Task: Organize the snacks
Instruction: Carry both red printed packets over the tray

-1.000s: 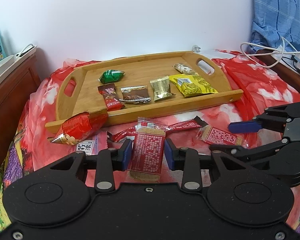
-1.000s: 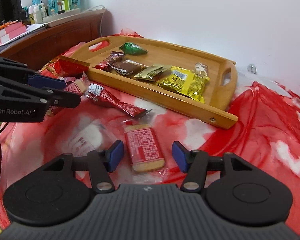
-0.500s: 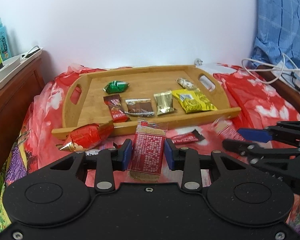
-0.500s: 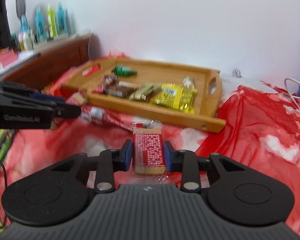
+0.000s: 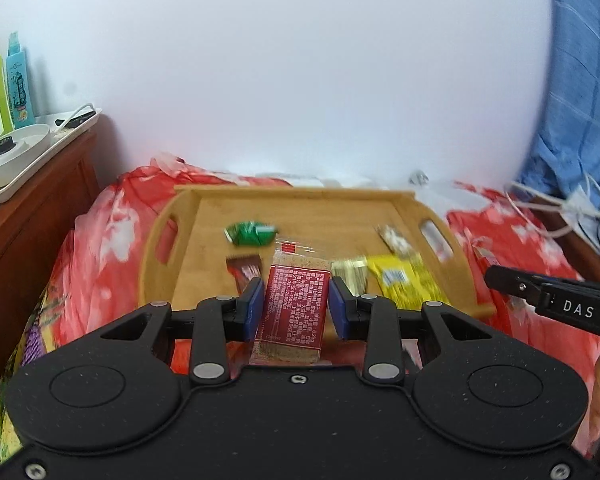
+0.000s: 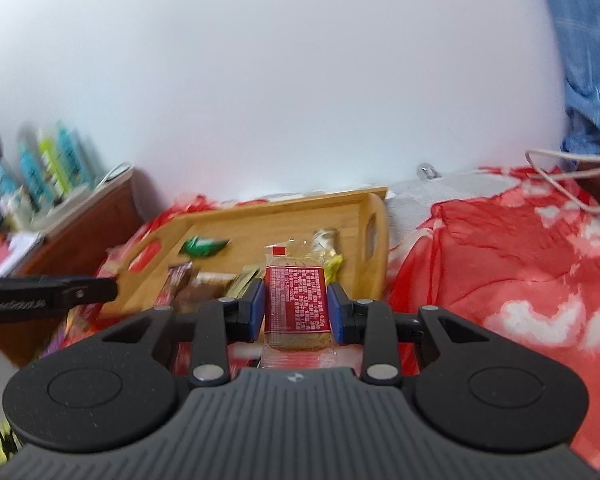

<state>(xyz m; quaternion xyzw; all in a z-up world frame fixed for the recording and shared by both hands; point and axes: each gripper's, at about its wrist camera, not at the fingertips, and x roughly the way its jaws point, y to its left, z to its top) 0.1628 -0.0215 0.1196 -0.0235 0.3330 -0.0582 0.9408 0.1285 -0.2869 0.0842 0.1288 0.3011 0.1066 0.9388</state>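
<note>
My left gripper (image 5: 296, 307) is shut on a red biscuit packet (image 5: 294, 308), held above the near edge of the wooden tray (image 5: 188, 240). My right gripper (image 6: 296, 307) is shut on a second red biscuit packet (image 6: 295, 304), lifted off the red cloth beside the tray (image 6: 284, 210). In the tray lie a green candy (image 5: 251, 233), a dark red bar (image 5: 244, 270), a gold packet (image 5: 352, 274), a yellow packet (image 5: 406, 280) and a small clear-wrapped sweet (image 5: 394, 238). The right gripper's arm (image 5: 556, 304) shows at the right edge of the left wrist view.
A red patterned cloth (image 6: 500, 280) covers the bed. A wooden cabinet (image 5: 32, 208) at the left carries a white tray (image 5: 28, 152) and bottles (image 5: 6, 84). White cables (image 5: 572, 208) and a blue checked fabric (image 5: 580, 80) lie at the right. A white wall stands behind.
The right gripper closed on the red biscuit packet that lay between its fingers and lifted it off the cloth. Both grippers rose and moved toward the tray with their packets.
</note>
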